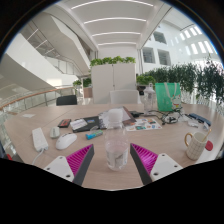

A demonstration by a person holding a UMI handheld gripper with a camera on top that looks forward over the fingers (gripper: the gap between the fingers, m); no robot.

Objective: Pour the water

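Observation:
A clear drinking glass (pixel 117 146) stands upright on the wooden table (pixel 40 160), between my two fingers. My gripper (pixel 113 162) is open. The magenta pads (pixel 81 158) sit on either side of the glass, with a small gap at each side. The glass rests on the table by itself. I cannot tell how much water is in it. A clear bottle (pixel 150 98) stands farther back, beyond the fingers and to the right.
A white mug (pixel 195 144) stands to the right of the fingers. A white mouse (pixel 65 141), a white remote (pixel 40 139) and a dark wallet (pixel 79 125) lie to the left. A green bag (pixel 167 95), papers and plants (pixel 190 78) fill the back.

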